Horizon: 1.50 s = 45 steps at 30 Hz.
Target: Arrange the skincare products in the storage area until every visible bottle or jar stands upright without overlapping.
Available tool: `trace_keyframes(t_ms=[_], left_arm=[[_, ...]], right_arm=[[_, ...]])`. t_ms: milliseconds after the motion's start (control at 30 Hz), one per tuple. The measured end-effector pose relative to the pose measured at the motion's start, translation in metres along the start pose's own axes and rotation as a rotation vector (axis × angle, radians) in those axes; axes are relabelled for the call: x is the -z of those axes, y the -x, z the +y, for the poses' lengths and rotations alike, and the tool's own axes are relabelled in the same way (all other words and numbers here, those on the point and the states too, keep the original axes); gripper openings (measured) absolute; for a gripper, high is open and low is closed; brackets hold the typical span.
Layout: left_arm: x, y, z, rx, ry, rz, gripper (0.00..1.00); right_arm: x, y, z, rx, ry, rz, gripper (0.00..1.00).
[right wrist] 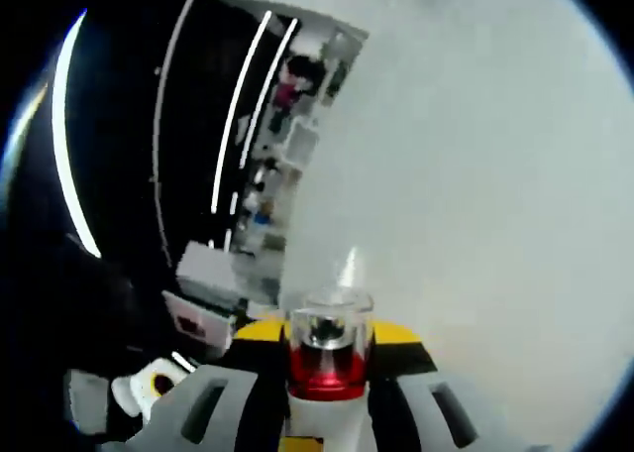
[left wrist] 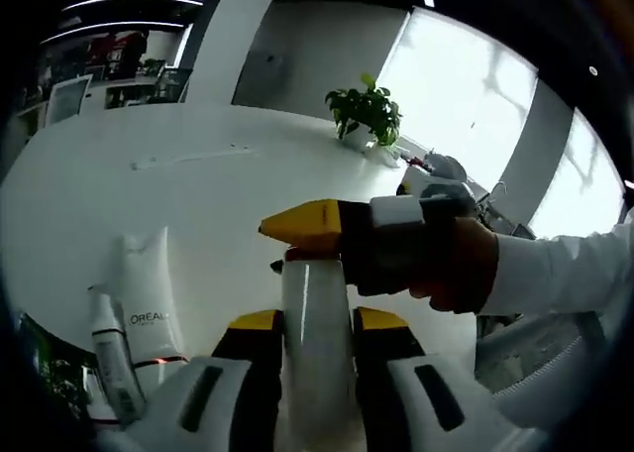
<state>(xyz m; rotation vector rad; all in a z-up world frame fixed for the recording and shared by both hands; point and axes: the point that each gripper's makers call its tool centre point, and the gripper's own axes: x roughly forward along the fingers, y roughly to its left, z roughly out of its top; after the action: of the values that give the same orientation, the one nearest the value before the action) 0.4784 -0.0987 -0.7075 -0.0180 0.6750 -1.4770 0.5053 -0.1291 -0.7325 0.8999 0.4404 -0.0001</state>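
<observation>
Spreading across the left gripper view is a wide white table (left wrist: 198, 174), bare through its middle, with a dim room and shelving behind at upper left and bright windows at upper right. A potted plant (left wrist: 367, 113) stands at the far edge.

At lower left a white tube (left wrist: 147, 298), lettered L'OREAL, stands upright just beside a slimmer pump bottle (left wrist: 111, 348); the bases of both are cut off by the view's edge. At centre the left gripper (left wrist: 319, 325) has its yellow-tipped jaws closed against the sides of a tall white bottle (left wrist: 317, 343), which stands upright between them. Its foot is hidden below the jaws. Coming in from the right, the right gripper (left wrist: 307, 236) sits at the bottle's top, a person's hand (left wrist: 451, 269) and white sleeve (left wrist: 565, 269) behind it. The top itself is largely covered by that gripper; only a red band shows.

In the right gripper view, dark room with light strips and blurred shelves at left, pale blank surface at right. The right gripper (right wrist: 332, 341) has its jaws pressed on either side of a clear cap (right wrist: 332, 318) above a red collar (right wrist: 327, 371). What the pale surface is cannot be told.
</observation>
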Motion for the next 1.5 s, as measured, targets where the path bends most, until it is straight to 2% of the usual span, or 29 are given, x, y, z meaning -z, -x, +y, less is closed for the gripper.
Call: trace_keyframes(t_ms=[33, 67, 100, 133, 167, 200, 233, 300, 333, 367, 400, 567, 667, 733, 833, 867, 933, 1133, 1200, 1267, 1333, 1433, 1467, 1500], left_arm=[[-0.014, 0.004, -0.001, 0.035, 0.014, -0.058, 0.07], [-0.036, 0.010, -0.006, 0.085, 0.073, -0.153, 0.01], [-0.044, 0.011, -0.008, 0.109, 0.047, -0.181, 0.10], [-0.042, 0.012, 0.008, 0.013, 0.021, -0.149, 0.14], [-0.038, 0.011, 0.019, -0.032, -0.048, -0.114, 0.12], [-0.025, 0.009, 0.019, -0.013, -0.061, -0.037, 0.09], [-0.020, 0.008, 0.018, 0.008, -0.048, -0.020, 0.12], [-0.005, 0.006, 0.006, 0.102, 0.017, 0.025, 0.15], [0.001, 0.005, 0.006, 0.103, 0.016, 0.046, 0.15], [0.008, 0.004, 0.007, 0.099, -0.035, 0.067, 0.16], [0.011, 0.000, 0.007, 0.092, -0.032, 0.077, 0.17], [0.012, -0.007, -0.001, 0.151, 0.035, 0.079, 0.23], [0.011, -0.008, -0.005, 0.187, 0.035, 0.077, 0.25], [0.010, -0.006, -0.016, 0.255, 0.058, 0.079, 0.29], [0.013, -0.007, -0.011, 0.235, 0.041, 0.097, 0.31], [0.013, -0.006, -0.014, 0.253, 0.070, 0.099, 0.35], [0.010, -0.005, -0.016, 0.296, 0.084, 0.095, 0.35], [0.011, -0.001, -0.038, 0.425, 0.090, 0.133, 0.42], [0.007, 0.002, -0.050, 0.490, 0.096, 0.123, 0.41], [0.004, 0.004, -0.057, 0.522, 0.078, 0.116, 0.40], [0.002, 0.006, -0.065, 0.558, 0.064, 0.121, 0.37], [-0.001, 0.006, -0.067, 0.554, 0.032, 0.119, 0.32], [0.002, 0.008, -0.067, 0.538, 0.064, 0.143, 0.31], [0.002, 0.008, -0.067, 0.538, 0.054, 0.136, 0.30]], right_arm=[[0.000, 0.000, 0.002, -0.037, -0.110, -0.007, 0.23], [-0.003, 0.002, -0.001, -0.051, -0.077, -0.034, 0.23], [-0.002, 0.003, -0.003, -0.035, -0.104, -0.034, 0.23], [-0.004, 0.002, -0.008, -0.029, -0.152, -0.044, 0.23], [-0.007, 0.004, -0.006, -0.050, -0.155, -0.056, 0.23], [-0.009, 0.004, -0.007, -0.057, -0.167, -0.068, 0.23], [-0.011, 0.006, -0.009, -0.051, -0.171, -0.080, 0.23], [-0.014, 0.009, -0.005, -0.067, -0.139, -0.099, 0.23], [-0.015, 0.009, -0.003, -0.079, -0.123, -0.100, 0.23], [-0.017, 0.009, 0.000, -0.096, -0.102, -0.102, 0.23], [-0.018, 0.010, 0.004, -0.119, -0.078, -0.098, 0.23], [-0.020, 0.016, 0.013, -0.182, -0.009, -0.089, 0.23], [-0.020, 0.021, 0.018, -0.231, 0.043, -0.074, 0.23], [-0.022, 0.025, 0.022, -0.273, 0.063, -0.063, 0.23], [-0.025, 0.031, 0.032, -0.336, 0.066, -0.062, 0.23], [-0.026, 0.033, 0.034, -0.350, 0.074, -0.061, 0.23], [-0.029, 0.037, 0.043, -0.395, 0.094, -0.052, 0.23], [-0.033, 0.056, 0.089, -0.617, 0.164, -0.015, 0.23], [-0.031, 0.060, 0.099, -0.657, 0.179, 0.010, 0.23], [-0.028, 0.064, 0.112, -0.707, 0.211, 0.041, 0.23], [-0.027, 0.064, 0.116, -0.721, 0.214, 0.049, 0.23], [-0.028, 0.064, 0.117, -0.737, 0.214, 0.049, 0.23], [-0.028, 0.063, 0.117, -0.737, 0.210, 0.046, 0.23], [-0.028, 0.064, 0.116, -0.739, 0.214, 0.040, 0.23]])
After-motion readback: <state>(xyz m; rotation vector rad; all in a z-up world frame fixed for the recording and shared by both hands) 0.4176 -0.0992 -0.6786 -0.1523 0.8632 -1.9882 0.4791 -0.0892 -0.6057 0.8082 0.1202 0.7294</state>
